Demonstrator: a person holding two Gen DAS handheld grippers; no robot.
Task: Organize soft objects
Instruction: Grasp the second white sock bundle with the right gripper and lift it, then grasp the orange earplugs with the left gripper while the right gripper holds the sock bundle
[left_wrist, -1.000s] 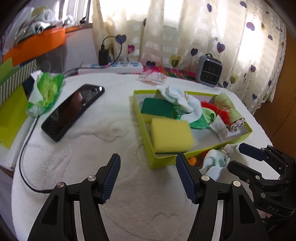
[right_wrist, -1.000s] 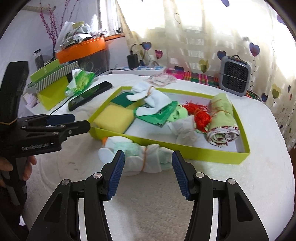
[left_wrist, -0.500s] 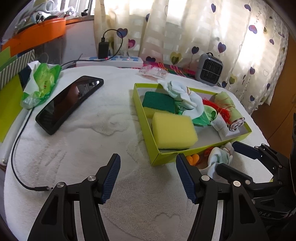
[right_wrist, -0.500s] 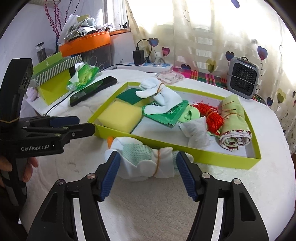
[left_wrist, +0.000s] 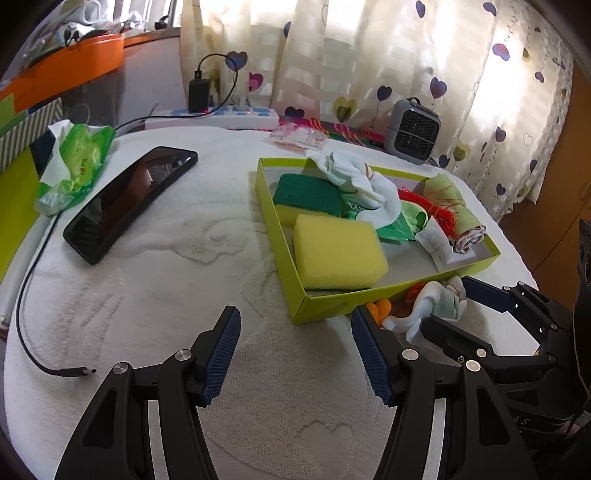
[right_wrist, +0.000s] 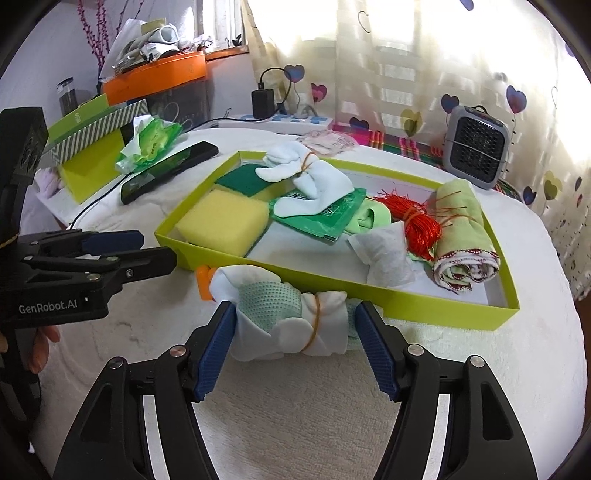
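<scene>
A white and mint sock bundle (right_wrist: 291, 317) tied with a rubber band lies on the white cloth against the near wall of the lime green tray (right_wrist: 406, 295). My right gripper (right_wrist: 295, 350) is open with its jaws on either side of the bundle. The bundle also shows in the left wrist view (left_wrist: 432, 306). The tray (left_wrist: 325, 306) holds a yellow sponge (left_wrist: 338, 251), a green sponge (left_wrist: 306, 192), another sock bundle (right_wrist: 306, 181), red yarn (right_wrist: 417, 221) and a rolled cloth (right_wrist: 461, 236). My left gripper (left_wrist: 295, 354) is open and empty over bare cloth left of the tray.
A black phone (left_wrist: 129, 199), a green tissue pack (left_wrist: 74, 166) and a loose cable (left_wrist: 33, 314) lie to the left. A small grey heater (right_wrist: 476, 147) and a power strip (left_wrist: 221, 116) stand at the back. An orange object (right_wrist: 203, 282) lies beside the bundle.
My right gripper has moved forward so its open jaws now stand around the sock bundle. My left gripper has drifted slightly back and left.
</scene>
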